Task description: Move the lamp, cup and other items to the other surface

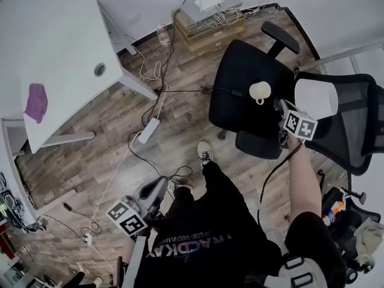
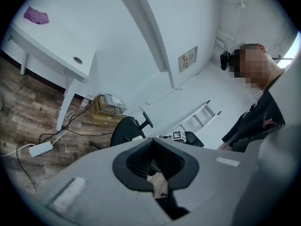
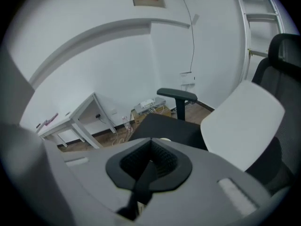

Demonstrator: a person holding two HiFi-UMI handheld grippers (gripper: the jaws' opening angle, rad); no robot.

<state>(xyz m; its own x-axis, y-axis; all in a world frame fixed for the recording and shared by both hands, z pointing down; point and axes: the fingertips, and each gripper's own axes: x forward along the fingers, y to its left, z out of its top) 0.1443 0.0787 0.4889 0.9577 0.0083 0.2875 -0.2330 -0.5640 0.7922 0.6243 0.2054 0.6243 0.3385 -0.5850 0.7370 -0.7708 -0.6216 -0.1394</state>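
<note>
A lamp (image 1: 316, 98) with a white shade stands at the back of a black office chair (image 1: 231, 110), against its mesh backrest. Only the shade shows; its stem and base are hidden, so whether it sits upright on the seat cannot be told. A white cup (image 1: 260, 92) rests on the seat just left of the lamp, handle toward the viewer.

The right tool (image 1: 281, 107) hovers just beside the shade, over the seat's near edge, aimed down and forward with the cup slightly ahead of it. In the right gripper view its jaws are clenched together, with nothing to make out between them, and the shade fills the right side of that view. The lamp therefore lies to this tool's right, the cup ahead and a little left.

The left tool (image 1: 159, 183) hangs low by the person's left leg, well apart from the chair, also clenched and empty. The right hand is clearly the nearer one for either item.

Farther left, across a wooden floor strewn with cables, is a white tabletop (image 1: 69, 65) carrying a purple cloth (image 1: 36, 101).
</note>
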